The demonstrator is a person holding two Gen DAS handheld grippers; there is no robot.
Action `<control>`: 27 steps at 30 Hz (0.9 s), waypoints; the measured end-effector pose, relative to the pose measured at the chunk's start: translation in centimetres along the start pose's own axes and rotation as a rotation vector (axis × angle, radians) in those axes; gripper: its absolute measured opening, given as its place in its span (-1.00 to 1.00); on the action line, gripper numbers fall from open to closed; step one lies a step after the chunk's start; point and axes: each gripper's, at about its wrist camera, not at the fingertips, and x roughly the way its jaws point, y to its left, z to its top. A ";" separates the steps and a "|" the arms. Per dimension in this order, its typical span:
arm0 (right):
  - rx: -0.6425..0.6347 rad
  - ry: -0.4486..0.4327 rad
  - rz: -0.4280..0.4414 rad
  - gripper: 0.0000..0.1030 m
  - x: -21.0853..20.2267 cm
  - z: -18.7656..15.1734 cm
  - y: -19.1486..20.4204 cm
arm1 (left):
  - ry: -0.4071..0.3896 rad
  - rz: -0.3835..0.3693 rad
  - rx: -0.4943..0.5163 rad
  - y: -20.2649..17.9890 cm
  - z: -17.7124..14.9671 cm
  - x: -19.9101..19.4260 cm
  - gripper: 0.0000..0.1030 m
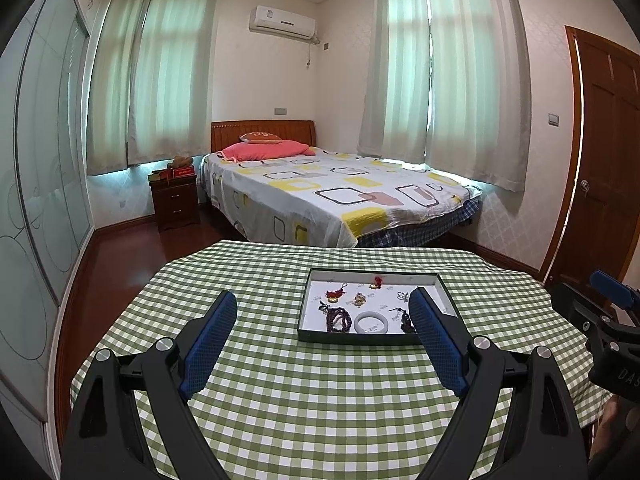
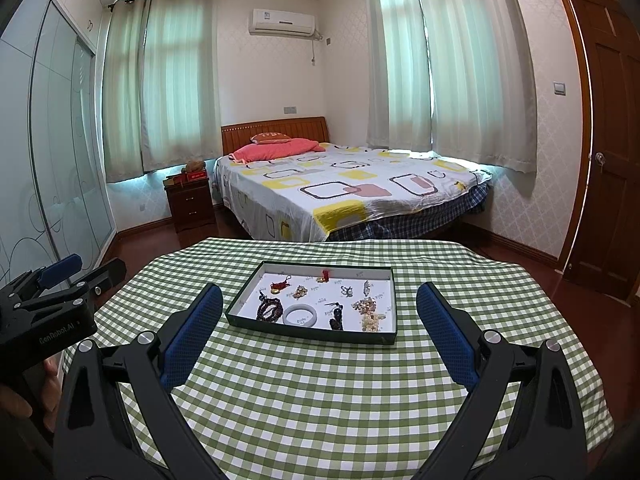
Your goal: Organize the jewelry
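A shallow dark-rimmed tray [image 2: 308,334] with a white floor lies on the green checked tablecloth [image 2: 320,392]. Inside it are a white bangle [image 2: 300,315], a dark bead bracelet [image 2: 269,310], a red knotted charm [image 2: 279,286], a small red and gold piece [image 2: 323,276], a dark tassel pendant [image 2: 336,316] and a pile of pale beads [image 2: 370,314]. My right gripper [image 2: 320,300] hangs open in front of the tray, nothing between its blue pads. My left gripper [image 1: 324,308] is open too, short of the tray [image 1: 360,338], its right pad hiding the tray's right part. The bangle [image 1: 374,323] shows there.
A bed [image 2: 352,192] stands beyond the table, with a dark nightstand [image 2: 192,204] to its left. A glass wardrobe [image 2: 52,152] fills the left wall and a wooden door [image 2: 612,152] the right. Bare tablecloth lies between the grippers and the tray. A hand [image 2: 16,400] holds the left gripper's body.
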 end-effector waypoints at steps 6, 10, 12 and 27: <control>0.001 0.000 0.001 0.85 0.0 0.0 0.0 | -0.001 -0.005 0.001 0.0 -0.2 0.0 0.65; 0.001 -0.001 0.001 0.85 -0.1 0.0 0.0 | -0.001 -0.005 -0.001 0.0 -0.3 0.0 0.65; 0.000 -0.002 0.000 0.85 -0.1 0.0 0.0 | -0.001 -0.005 -0.002 0.0 -0.3 0.0 0.65; 0.001 -0.002 0.000 0.85 -0.1 -0.1 0.0 | -0.009 -0.003 -0.007 -0.2 -0.5 -0.1 0.65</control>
